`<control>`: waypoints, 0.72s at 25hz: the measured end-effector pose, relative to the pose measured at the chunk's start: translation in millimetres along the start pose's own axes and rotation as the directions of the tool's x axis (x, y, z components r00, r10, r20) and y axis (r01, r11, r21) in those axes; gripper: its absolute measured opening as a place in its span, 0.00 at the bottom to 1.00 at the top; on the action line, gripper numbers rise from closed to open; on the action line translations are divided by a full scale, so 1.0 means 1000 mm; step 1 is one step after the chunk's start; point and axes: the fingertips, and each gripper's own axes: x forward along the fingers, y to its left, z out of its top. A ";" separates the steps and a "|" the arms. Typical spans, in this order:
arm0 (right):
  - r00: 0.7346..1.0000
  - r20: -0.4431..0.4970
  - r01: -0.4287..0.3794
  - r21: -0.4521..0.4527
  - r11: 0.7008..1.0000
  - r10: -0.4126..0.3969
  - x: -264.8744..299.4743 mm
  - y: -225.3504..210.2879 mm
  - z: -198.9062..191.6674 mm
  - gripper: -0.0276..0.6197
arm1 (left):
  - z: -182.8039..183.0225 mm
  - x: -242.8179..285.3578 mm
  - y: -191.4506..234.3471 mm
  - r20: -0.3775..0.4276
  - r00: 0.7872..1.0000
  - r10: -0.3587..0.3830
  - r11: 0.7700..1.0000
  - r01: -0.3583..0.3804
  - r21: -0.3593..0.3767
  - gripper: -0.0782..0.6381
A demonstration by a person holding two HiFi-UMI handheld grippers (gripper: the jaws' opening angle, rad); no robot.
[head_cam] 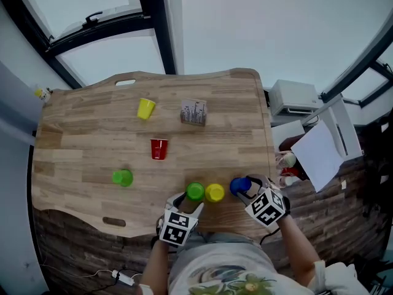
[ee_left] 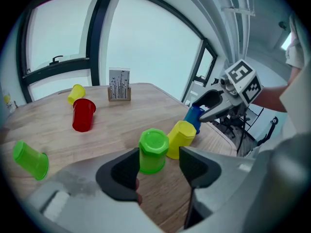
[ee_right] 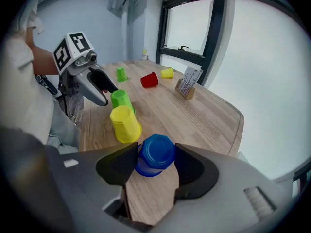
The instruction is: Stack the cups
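Three upturned cups stand in a row near the table's front edge: a green cup, a yellow cup and a blue cup. My left gripper is open around the green cup, with a gap at its right pad. My right gripper is shut on the blue cup, both pads against its sides. Farther out are a red cup, a second yellow cup on its side, and a second green cup lying at the left.
A small card holder stands at the back of the wooden table. The table's right edge is close beside the blue cup. White boxes and paper lie off the table to the right. Windows are behind.
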 end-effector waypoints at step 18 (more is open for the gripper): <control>0.999 -0.011 0.052 -0.094 0.994 -0.053 0.011 0.024 0.001 0.41 | 0.003 -0.013 0.002 0.037 0.999 0.032 0.999 -0.031 -0.018 0.48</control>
